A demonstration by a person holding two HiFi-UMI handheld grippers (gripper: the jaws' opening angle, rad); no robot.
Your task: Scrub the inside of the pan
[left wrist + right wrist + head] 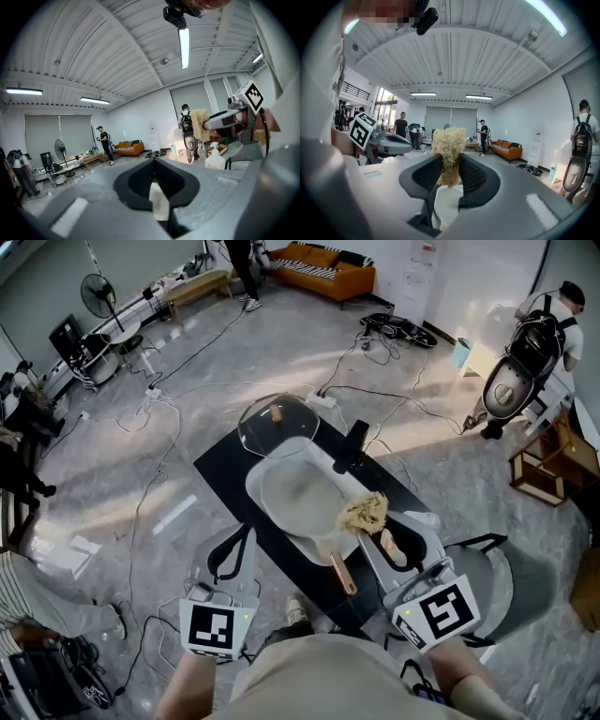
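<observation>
Left to right: grey 2-jaw left gripper (246, 538) closed on nothing at the edge of the black rectangular mat (225, 465); round pale grey pan (295, 493) on it, inside dull and hazy, wooden handle (342, 573) pointing toward the person; right gripper (373, 529) nearer, clamped on 1 tan fibrous scrub ball (364, 512) over the pan's right rim.

a glass lid (278, 425) lies at the far corner of a black mat (221, 468) on the grey floor (141, 484). cables (164, 413) trail across the floor. far off stand an orange sofa (319, 268) and a fan (97, 296). at the right, a person with a backpack (553, 324) stands near a wooden stool (548, 465).
</observation>
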